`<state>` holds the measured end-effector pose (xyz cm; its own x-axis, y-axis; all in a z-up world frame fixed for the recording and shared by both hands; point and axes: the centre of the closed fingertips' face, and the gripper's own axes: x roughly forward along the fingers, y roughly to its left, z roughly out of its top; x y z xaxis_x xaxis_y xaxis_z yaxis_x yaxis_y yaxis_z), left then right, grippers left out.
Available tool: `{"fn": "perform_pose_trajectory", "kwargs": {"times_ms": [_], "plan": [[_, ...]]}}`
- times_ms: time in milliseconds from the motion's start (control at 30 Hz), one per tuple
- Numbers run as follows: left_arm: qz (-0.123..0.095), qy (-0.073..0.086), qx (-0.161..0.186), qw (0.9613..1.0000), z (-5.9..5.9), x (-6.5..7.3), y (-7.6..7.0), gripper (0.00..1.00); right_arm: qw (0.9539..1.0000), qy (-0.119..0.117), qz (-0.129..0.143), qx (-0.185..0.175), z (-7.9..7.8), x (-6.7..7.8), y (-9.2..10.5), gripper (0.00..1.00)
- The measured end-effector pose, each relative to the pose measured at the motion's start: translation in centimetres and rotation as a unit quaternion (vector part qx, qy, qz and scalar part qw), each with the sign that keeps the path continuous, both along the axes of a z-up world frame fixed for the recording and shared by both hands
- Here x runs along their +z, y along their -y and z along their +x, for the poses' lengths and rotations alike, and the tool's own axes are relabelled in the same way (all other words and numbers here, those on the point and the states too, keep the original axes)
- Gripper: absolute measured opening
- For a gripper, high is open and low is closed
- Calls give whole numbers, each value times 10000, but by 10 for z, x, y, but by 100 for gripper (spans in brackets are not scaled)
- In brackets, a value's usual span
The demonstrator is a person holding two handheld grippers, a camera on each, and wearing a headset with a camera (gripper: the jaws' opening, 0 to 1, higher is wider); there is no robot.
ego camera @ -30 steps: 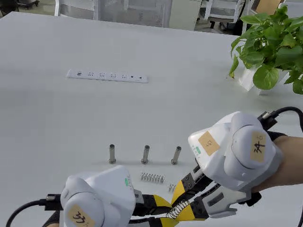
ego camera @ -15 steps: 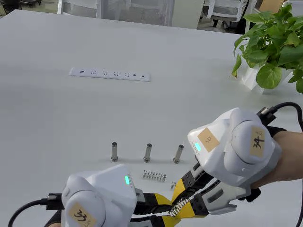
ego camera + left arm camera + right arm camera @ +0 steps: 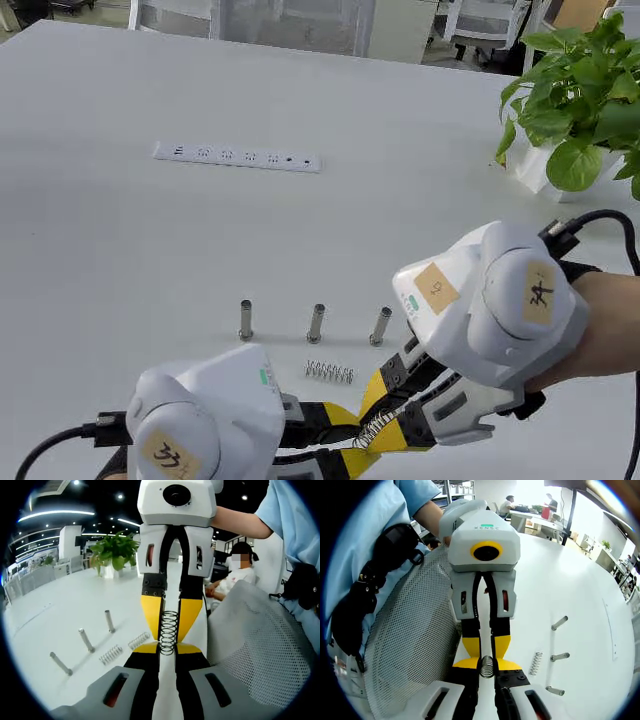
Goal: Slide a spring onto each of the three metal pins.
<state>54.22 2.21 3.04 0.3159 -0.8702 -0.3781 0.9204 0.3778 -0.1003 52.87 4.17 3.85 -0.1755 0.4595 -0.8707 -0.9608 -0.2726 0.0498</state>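
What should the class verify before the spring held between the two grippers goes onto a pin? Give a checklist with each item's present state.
1. Spring gripped: ok. The left gripper and right gripper both close on it.
2. Three pins upright and bare: ok.
3. Spring lined up over a pin: not ok. It hangs nearer the person than the pins, not above one.
4. Spring end free to take a pin: cannot tell. The gripper fingers cover both ends.
5. Springs for the other pins: ok. Two loose springs lie on the table beside the pins.
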Motion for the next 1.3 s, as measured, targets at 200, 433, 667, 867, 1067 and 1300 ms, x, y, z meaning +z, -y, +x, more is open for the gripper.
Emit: {"fn": "perform_pose_trajectory", "kwargs": {"times_ms": [200,433,667,867,1067,1300], "plan": [[100,78,345,9993,8,-5,-15,20,10000,13,10,-16,3,1,-2,7],[145,14,1105,9938,29,-7,-42,43,9999,58,-88,19,3,-3,3,7],[188,-113,1645,9861,38,-10,-66,65,9998,100,-144,35,7,-5,8,7],[347,-169,2126,9764,42,-15,-86,83,9996,173,-205,111,9,-6,10,7],[297,-148,2527,9670,49,-12,-102,98,9993,222,-237,171,12,-4,9,7],[401,-244,2776,9596,49,-17,-114,99,9980,352,-413,324,23,-5,9,7]]}}
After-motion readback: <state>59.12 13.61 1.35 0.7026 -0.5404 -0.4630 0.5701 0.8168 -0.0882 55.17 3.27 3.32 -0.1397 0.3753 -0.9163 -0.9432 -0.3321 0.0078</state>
